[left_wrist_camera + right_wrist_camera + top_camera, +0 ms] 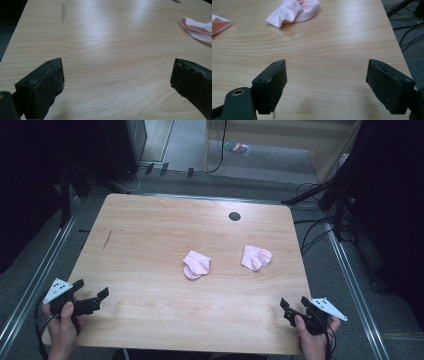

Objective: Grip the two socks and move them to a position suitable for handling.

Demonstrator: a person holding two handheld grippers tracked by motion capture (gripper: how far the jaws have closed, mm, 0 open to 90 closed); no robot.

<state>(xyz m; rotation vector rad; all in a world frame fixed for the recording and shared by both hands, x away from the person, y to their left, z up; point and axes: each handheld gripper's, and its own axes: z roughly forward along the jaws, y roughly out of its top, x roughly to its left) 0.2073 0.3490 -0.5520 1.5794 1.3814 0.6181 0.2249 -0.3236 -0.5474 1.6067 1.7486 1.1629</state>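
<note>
Two small pink socks lie folded on the wooden table (pixel 150 235). One pink sock (pixel 196 264) rests near the table's middle, and its edge shows at the right of the left gripper view (pixel 198 30). The other pink sock (pixel 256 257) lies to its right, and it appears at the top of the right gripper view (pixel 294 11). My left gripper (pixel 91 290) is held at the front left corner, open and empty (pixel 117 75). My right gripper (pixel 295 304) is at the front right corner, also open with nothing between its jaws (pixel 327 80).
A dark round hole (pixel 234 216) sits near the table's far edge. A dark streak (pixel 108 238) marks the wood at the left. Cables (pixel 315 235) and stand legs lie on the floor to the right of the table. Metal rails run along both sides.
</note>
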